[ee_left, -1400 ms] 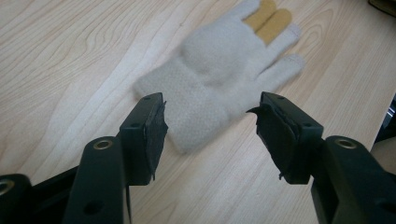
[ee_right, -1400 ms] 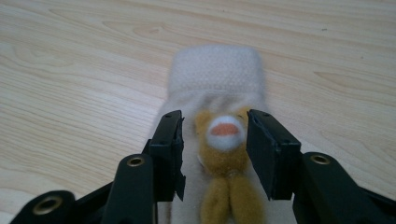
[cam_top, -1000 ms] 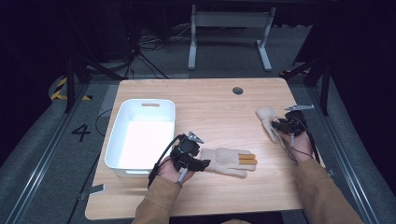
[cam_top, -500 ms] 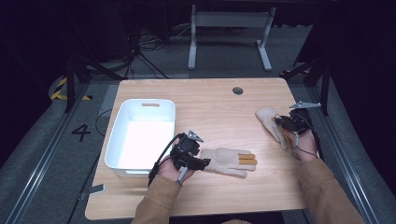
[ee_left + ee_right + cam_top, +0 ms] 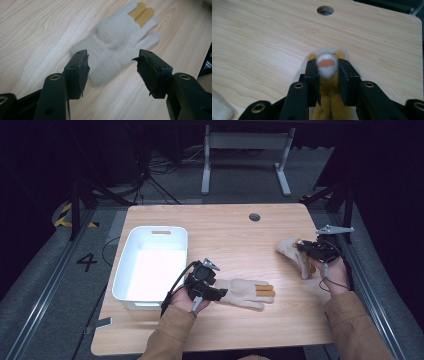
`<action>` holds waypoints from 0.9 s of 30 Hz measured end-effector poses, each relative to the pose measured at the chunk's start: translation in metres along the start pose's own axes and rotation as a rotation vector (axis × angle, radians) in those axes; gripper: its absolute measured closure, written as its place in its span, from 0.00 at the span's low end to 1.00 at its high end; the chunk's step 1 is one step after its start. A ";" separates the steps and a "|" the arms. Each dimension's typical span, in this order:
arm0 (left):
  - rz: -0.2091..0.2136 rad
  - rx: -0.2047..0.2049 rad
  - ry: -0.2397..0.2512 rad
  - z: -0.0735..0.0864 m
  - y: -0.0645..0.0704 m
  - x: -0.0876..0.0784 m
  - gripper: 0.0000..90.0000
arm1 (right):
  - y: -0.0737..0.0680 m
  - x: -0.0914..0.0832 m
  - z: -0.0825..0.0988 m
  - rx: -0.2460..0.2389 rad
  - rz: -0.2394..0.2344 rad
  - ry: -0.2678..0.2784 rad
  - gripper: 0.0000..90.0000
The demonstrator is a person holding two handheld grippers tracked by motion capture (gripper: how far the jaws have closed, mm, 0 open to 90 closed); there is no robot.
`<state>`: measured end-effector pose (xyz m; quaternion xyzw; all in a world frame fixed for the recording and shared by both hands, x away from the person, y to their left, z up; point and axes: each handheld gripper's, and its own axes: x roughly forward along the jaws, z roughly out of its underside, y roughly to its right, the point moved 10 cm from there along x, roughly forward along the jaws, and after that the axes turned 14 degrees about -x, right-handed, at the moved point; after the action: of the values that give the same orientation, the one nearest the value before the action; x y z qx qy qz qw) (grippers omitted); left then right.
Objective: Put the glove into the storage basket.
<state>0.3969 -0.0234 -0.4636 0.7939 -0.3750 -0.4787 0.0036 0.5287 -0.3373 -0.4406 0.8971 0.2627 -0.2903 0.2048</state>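
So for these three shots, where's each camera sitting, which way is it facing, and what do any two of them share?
High view: above the person's side, looking forward and down on the table, white bin, both forearms and grippers.
Left gripper view: rides the left gripper, looking along its open jaws at the near glove.
Right gripper view: rides the right gripper, jaws just closing, now pinching the far glove, facing the table hole.
Shared: the high view also shows the near glove and the hole.

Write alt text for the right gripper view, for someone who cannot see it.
Two black jaws of the right gripper pinch a fuzzy cream and mustard glove by a fingertip, above a light wooden table. A round hole sits in the tabletop farther off.
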 end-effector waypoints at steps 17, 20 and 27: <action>0.012 0.003 0.001 -0.004 0.000 0.000 0.47 | -0.044 -0.035 -0.034 -0.147 -0.167 0.076 0.79; 0.014 0.003 0.001 -0.004 0.000 0.000 0.48 | -0.054 -0.040 -0.040 -0.183 -0.202 0.096 0.79; 0.019 0.005 0.005 -0.004 0.000 -0.003 0.48 | -0.073 -0.047 -0.050 -0.235 -0.269 0.126 0.79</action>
<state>0.3996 -0.0234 -0.4593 0.7916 -0.3836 -0.4757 0.0074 0.4737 -0.2711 -0.3898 0.8403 0.4245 -0.2257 0.2505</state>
